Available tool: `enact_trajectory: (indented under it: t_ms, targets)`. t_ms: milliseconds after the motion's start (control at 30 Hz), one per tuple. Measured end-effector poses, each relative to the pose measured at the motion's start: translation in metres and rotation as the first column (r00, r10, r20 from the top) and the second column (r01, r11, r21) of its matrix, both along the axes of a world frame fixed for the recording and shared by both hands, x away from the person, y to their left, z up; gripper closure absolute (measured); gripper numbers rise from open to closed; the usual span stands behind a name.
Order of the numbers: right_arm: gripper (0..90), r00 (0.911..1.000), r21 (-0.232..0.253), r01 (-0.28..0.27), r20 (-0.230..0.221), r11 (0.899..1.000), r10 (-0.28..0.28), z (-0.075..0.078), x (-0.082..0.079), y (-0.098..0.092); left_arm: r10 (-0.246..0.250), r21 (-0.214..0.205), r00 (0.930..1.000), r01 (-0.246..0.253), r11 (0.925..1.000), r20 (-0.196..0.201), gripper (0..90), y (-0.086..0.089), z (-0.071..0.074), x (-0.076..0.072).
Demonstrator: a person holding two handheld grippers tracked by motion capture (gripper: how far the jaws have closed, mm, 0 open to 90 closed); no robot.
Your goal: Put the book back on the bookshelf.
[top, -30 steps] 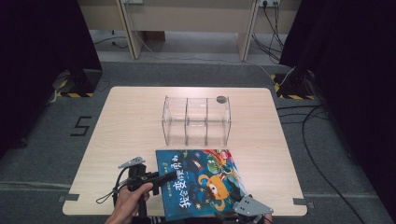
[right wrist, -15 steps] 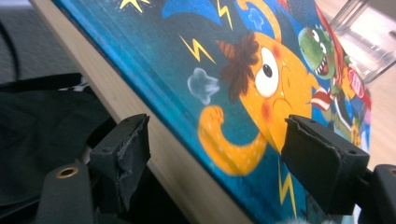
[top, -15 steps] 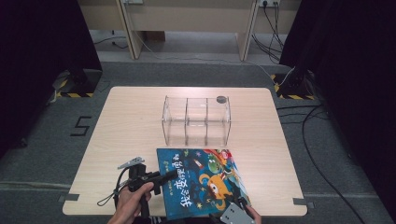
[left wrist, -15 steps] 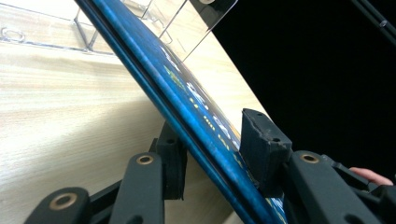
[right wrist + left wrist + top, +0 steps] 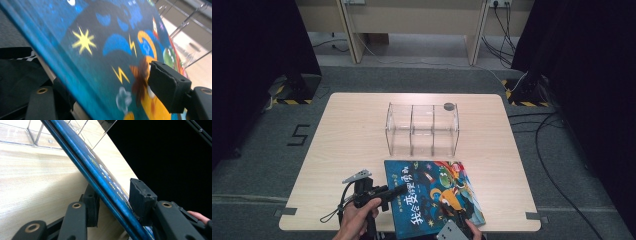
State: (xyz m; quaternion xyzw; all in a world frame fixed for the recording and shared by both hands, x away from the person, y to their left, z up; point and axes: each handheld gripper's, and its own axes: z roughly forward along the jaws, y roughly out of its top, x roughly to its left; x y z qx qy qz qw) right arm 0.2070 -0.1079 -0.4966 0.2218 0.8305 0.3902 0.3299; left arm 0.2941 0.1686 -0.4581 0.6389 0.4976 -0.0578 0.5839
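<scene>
Left tool (image 5: 399, 190) pinches the picture book (image 5: 437, 192) at its spine edge near the surface's front, right tool (image 5: 461, 219) closing around the near edge, so seat it fully before lifting toward the clear rack (image 5: 422, 129).

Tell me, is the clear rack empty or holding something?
Empty: all three compartments of the clear rack show only table through them; the book lies in front, outside it.

The book (image 5: 432, 197) cover bears large yellow Chinese characters, and the floor marking (image 5: 300, 135) reads "5".
</scene>
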Motion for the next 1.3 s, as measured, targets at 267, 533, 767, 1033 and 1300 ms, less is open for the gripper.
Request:
enact_trajectory:
  t_ms: [267,533,767,1033,1300]
  targets:
    - [33.6,0.9944,-0.038,-0.011,0.105,0.999,0.015,-0.002,-0.002,0.011,-0.011,0.009,0.9999,0.011,0.9999,0.000,59.2,-0.005,0.001,-0.004]
    - [36.4,0.9784,-0.117,0.041,0.206,0.992,-0.017,-0.009,-0.004,0.019,-0.010,0.007,0.9999,0.010,0.9999,-0.004,58.7,-0.010,0.001,-0.004]
    - [61.0,0.9538,-0.132,0.083,0.298,0.988,-0.041,-0.003,-0.014,0.018,-0.034,-0.023,0.9994,0.034,0.9991,0.003,49.5,-0.008,0.004,-0.002]
    - [69.4,0.9584,-0.024,0.071,0.279,0.997,-0.062,0.020,-0.009,0.000,-0.085,-0.125,0.9964,0.084,0.9886,-0.003,36.4,-0.006,0.009,-0.003]
    - [69.4,0.9698,0.059,0.060,0.233,0.996,-0.072,0.034,-0.004,-0.015,-0.010,-0.145,0.9930,0.027,0.9891,0.117,36.2,0.020,0.029,-0.004]
